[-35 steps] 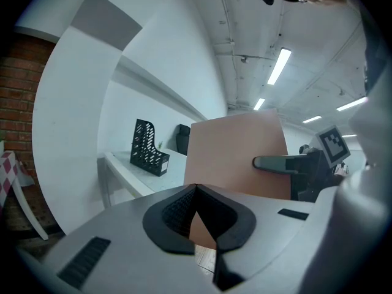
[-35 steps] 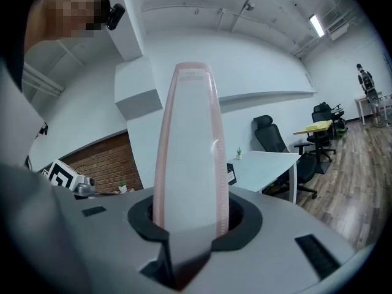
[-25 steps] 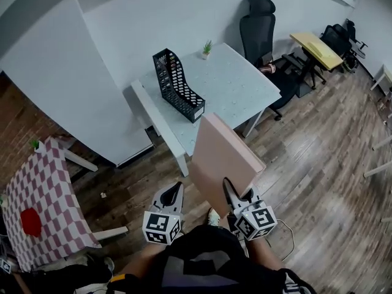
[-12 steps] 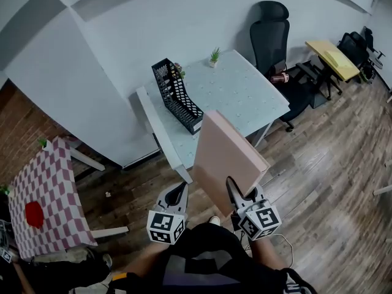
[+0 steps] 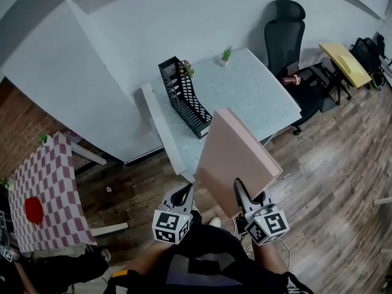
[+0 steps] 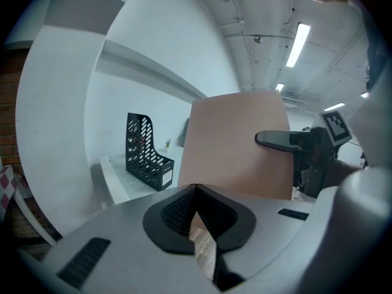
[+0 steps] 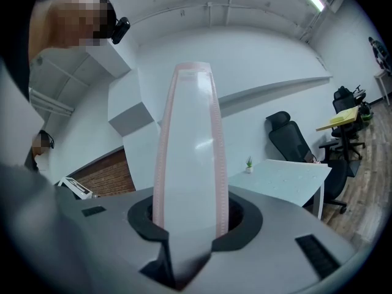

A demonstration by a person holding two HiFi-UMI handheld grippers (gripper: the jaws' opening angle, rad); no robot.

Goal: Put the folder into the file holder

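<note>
A pink folder [image 5: 236, 155] stands upright on its edge, with my right gripper [image 5: 244, 199] shut on its lower edge. In the right gripper view the folder [image 7: 190, 146] rises edge-on from between the pads of that gripper [image 7: 188, 225]. The black mesh file holder [image 5: 182, 97] stands with nothing in it on the left part of a pale table [image 5: 257, 100], beyond the folder. My left gripper [image 5: 184, 196] hangs beside the folder's left, shut with nothing in it. Its own view, over the gripper [image 6: 195, 192], shows the holder [image 6: 146, 155] and the folder [image 6: 239, 146].
A small potted plant [image 5: 226, 54] sits at the table's far edge. A black office chair [image 5: 286, 26] stands behind the table, and a yellow desk [image 5: 347, 63] at far right. A checkered table [image 5: 43, 195] with a red object is at the left, on a wooden floor [image 5: 331, 176].
The table and file holder have shifted up and to the right in the head view. Both grippers sit slightly lower in the picture. The folder stays gripped in the right gripper.
</note>
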